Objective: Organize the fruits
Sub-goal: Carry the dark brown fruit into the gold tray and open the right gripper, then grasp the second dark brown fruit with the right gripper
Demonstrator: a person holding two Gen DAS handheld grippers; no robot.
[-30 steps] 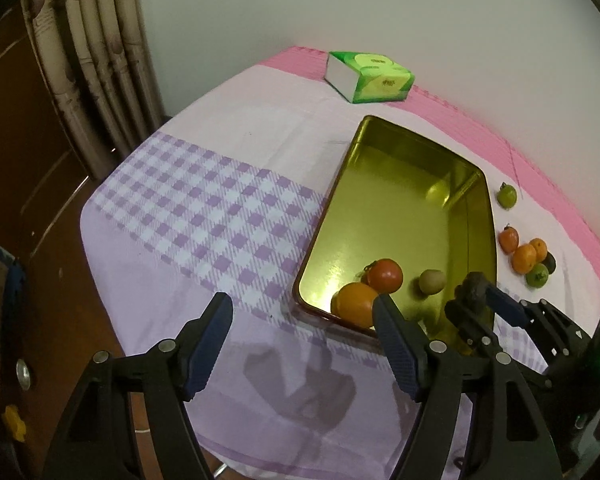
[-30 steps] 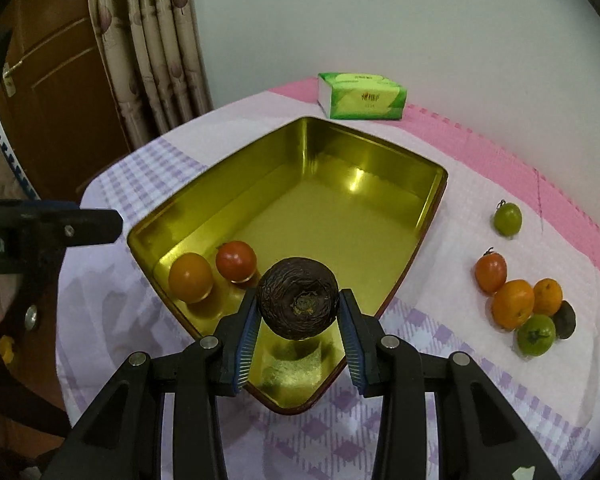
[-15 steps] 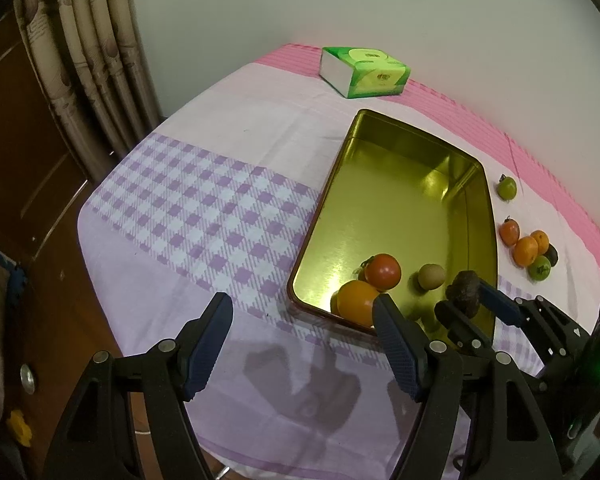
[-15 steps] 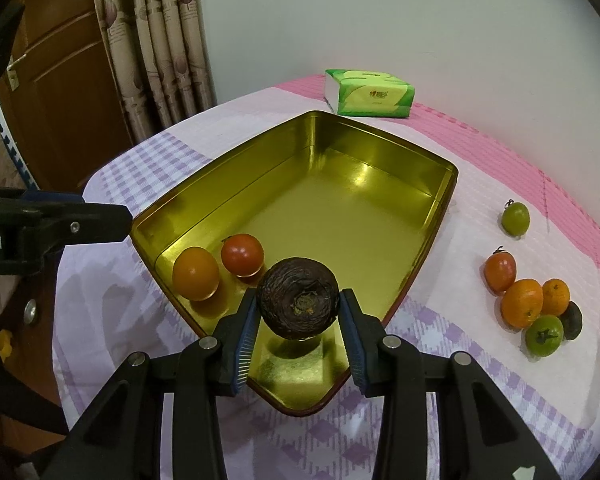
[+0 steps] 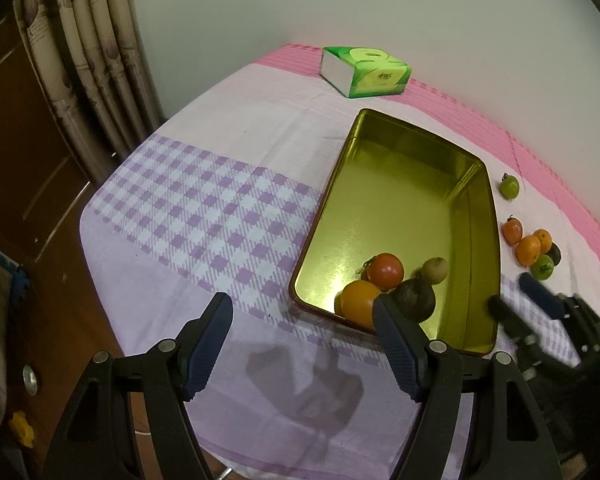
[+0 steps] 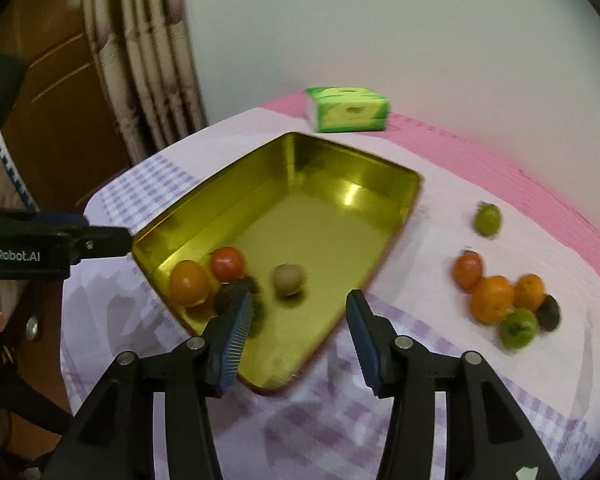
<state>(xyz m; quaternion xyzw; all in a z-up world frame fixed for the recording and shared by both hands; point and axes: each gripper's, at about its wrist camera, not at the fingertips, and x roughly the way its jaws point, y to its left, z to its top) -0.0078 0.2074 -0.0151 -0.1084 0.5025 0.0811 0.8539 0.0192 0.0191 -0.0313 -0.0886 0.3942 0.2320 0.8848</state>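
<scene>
Gold tray [image 5: 472, 240] sits on the table, long axis running from the near edge toward the far wall, its far short end toward the green tissue box [image 5: 366, 70]. In the right wrist view the tray [image 6: 204, 204] shows corner-on, one corner nearest the camera.

Four fruits lie in the tray's near end: orange fruit [image 5: 358, 302], red tomato [image 5: 386, 272], dark brown fruit [image 5: 416, 300], pale tan fruit [image 5: 435, 270]. The dark one lies just beside the orange and the tomato; whether they touch I cannot tell. The tan one lies slightly apart, toward the tray's right wall. Which way the dark fruit's stem end faces cannot be made out.

Right gripper [image 6: 298, 326]: jaws spread wide, nothing between them, hovering above the tray's near corner. The dark brown fruit [image 6: 236, 296] shows just behind its left finger. This view is motion-blurred.

Left gripper [image 5: 302, 340]: jaws wide apart, empty, over the cloth in front of the tray's near rim.

Surface: tablecloth [image 5: 204, 216], purple-and-white check nearer, plain pale band in the middle, pink strip along the far edge. White wall behind; patterned curtain [image 5: 96, 60] and brown wood panelling on the left.

On the cloth to the right of the tray: a lone green fruit [image 6: 487, 219], then a cluster of loose fruit [image 6: 504, 300], orange, green and one dark, well apart from the tray.
</scene>
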